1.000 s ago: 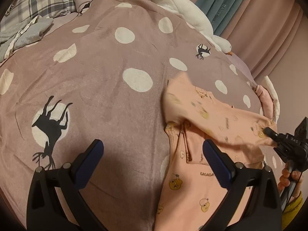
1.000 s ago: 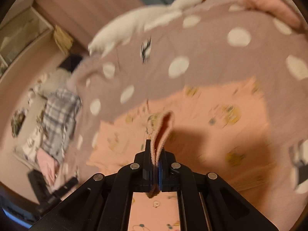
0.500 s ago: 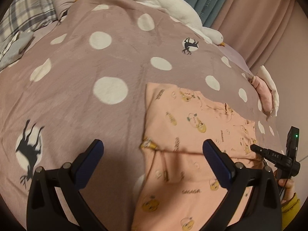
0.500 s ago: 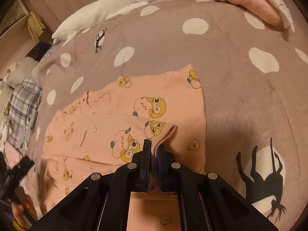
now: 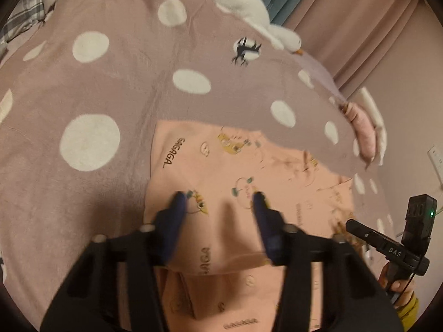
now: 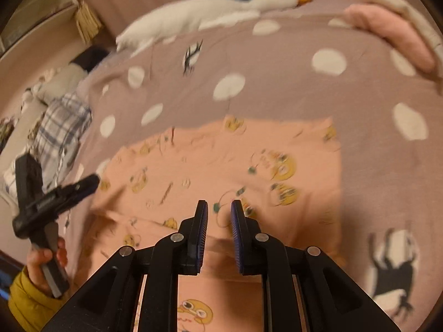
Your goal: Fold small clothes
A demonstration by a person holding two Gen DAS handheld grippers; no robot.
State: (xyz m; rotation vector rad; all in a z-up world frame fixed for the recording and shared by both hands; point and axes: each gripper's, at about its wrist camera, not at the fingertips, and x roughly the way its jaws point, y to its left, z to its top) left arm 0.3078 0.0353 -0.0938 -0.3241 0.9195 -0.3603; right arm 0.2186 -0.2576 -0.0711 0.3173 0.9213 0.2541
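Pink printed garment [image 5: 238, 171] lies flat on the dotted bed cover [image 5: 116, 88], one layer already doubled over the body, folded edge toward the near side. Judgement: thin knit, very light, fully limp, with no stiffness to hold a crease on its own, and the fleecy cover will likely drag on it, so lift rather than slide. Best hold is a corner or hem edge, pinching both layers together; a pinch mid-panel just bunches it. Left gripper [image 5: 218, 196] points steeply down over the folded panel, jaws closing, blue fingertips [image 5: 180, 202] straddling the print; blurred, and I can't tell if they touch the cloth, nothing pinched yet. Right gripper [image 6: 218, 207] also tilts down at the near fold, jaws opening, a narrow gap between the pads [image 6: 203, 221] with only flat fabric showing behind it, so nothing gripped. In the right wrist view the person's hand [image 6: 45, 262], yellow sleeve at the wrist, holds the left tool's handle off the left side of the garment. Plush goose [image 6: 210, 13] and a pink folded item [image 6: 393, 36] sit well apart at the far edge.
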